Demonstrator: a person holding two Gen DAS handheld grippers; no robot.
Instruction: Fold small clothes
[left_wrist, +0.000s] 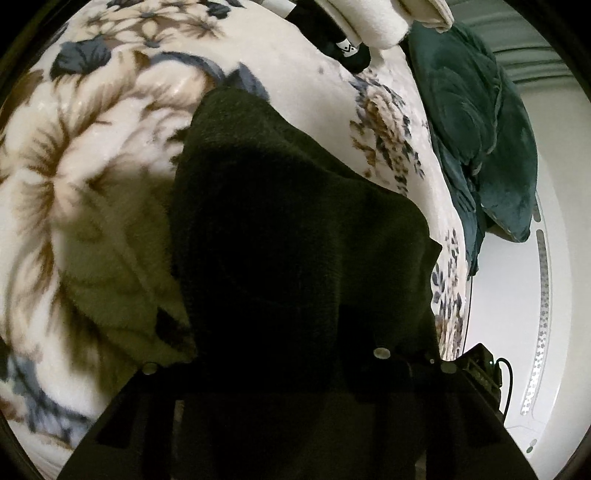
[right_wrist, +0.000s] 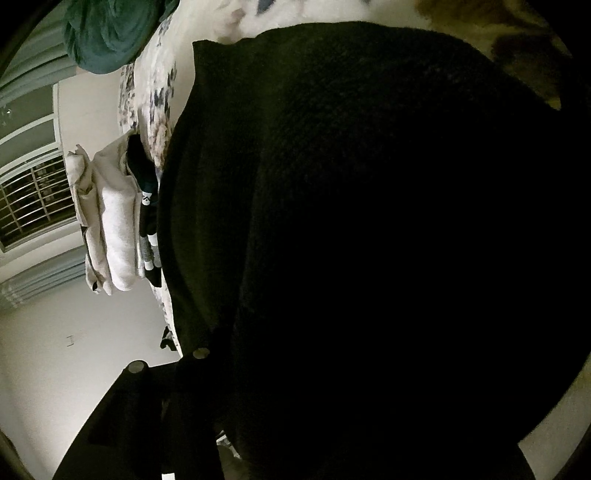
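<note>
Left wrist view, nearest first: the left gripper (left_wrist: 299, 373) is buried under a dark knit garment (left_wrist: 295, 229) that drapes over both fingers and hangs forward from them. Only the black finger mounts and their round fasteners show at the bottom edge — the tips are hidden, so how far the jaws stand apart cannot be read. The garment touches the gripper and appears gathered at it; a firm grip is likely but not confirmed by sight. Beyond the cloth lies a floral blanket (left_wrist: 92, 155), cream with brown and blue-grey flowers, and the garment's far edge lies against or just above it. Farther on, a stack of folded light clothes (left_wrist: 373, 26) sits on the blanket with a black item (left_wrist: 332, 44) beside it. A dark green blanket (left_wrist: 480, 129) lies bunched at the blanket's right edge.

Right wrist view: the right gripper (right_wrist: 236, 384) is likewise smothered by the same dark knit garment (right_wrist: 369, 221), which fills most of the frame. One finger mount shows at lower left — jaw opening not determinable. Past it, the folded light clothes (right_wrist: 110, 229), the dark green blanket (right_wrist: 110, 33) and a barred window (right_wrist: 33, 199).
</note>
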